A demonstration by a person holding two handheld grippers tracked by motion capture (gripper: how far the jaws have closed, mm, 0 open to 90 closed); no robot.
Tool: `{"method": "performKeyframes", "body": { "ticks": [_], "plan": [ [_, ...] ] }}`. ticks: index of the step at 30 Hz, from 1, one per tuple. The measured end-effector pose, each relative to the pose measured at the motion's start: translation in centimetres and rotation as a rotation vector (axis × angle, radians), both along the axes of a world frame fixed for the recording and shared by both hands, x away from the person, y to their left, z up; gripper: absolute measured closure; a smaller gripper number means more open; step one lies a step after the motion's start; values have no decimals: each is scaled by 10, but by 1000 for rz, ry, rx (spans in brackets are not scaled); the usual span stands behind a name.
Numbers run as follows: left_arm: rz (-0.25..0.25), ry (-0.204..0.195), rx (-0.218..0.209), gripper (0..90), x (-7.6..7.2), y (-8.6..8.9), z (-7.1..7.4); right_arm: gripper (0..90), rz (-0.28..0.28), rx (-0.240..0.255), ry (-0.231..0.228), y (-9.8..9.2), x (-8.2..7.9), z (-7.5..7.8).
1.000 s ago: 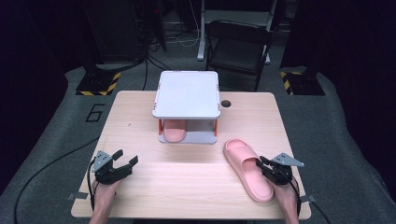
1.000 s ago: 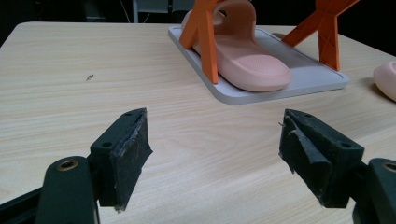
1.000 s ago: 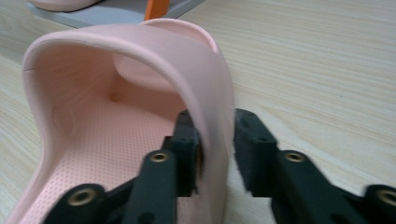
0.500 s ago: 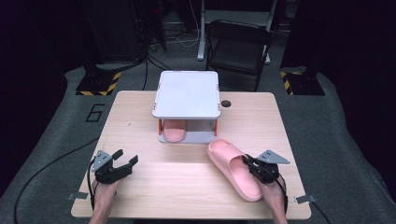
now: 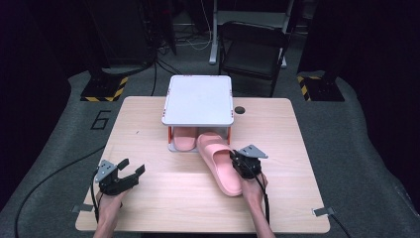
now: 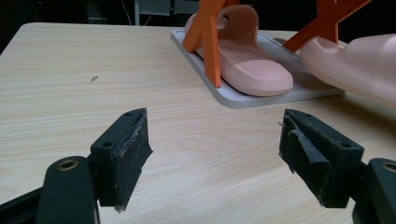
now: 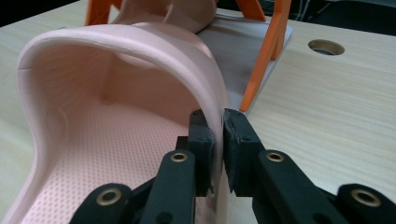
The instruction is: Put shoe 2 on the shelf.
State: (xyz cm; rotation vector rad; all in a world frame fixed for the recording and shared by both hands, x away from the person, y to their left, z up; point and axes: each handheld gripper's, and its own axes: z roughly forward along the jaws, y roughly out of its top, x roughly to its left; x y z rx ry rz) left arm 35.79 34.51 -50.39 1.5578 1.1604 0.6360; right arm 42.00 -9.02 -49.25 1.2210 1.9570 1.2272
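The right gripper [image 7: 218, 135] pinches the side wall of the pink slipper [image 5: 219, 161], whose toe sits at the rack [image 5: 199, 99] beside the other slipper [image 5: 183, 140], and could catch an orange leg [image 7: 264, 56]; the left gripper [image 5: 126, 173] is wide, empty.

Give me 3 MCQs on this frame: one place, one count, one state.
1. Where does the slipper that no gripper holds lie?
A. under the rack's top, on its base
B. at the table's left edge
C. on top of the rack

2. How many slippers are there?
A. one
B. two
C. three

3. The right hand-held gripper is:
A. open over bare table
B. shut on the slipper's strap
C. shut on a rack leg

Key:
1 A: the second slipper lies between the orange legs of the rack.
2 B: one in the rack, one held slipper.
3 B: the right hand-held gripper pinches the strap edge.
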Motion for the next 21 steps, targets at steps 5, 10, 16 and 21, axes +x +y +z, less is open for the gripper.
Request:
{"method": "performKeyframes", "body": {
  "ticks": [5,10,16,21],
  "plan": [
    [4,-2,-2,244,0,2,0,808,-25,-24,-8,11,15,-2],
    [4,-3,-2,244,0,2,0,804,-67,-29,1,17,26,-6],
    [2,1,-1,245,0,2,-1,786,-95,-13,14,21,36,-12],
    [6,1,-3,246,0,3,0,705,-74,28,5,19,42,-13]
  ]
}}
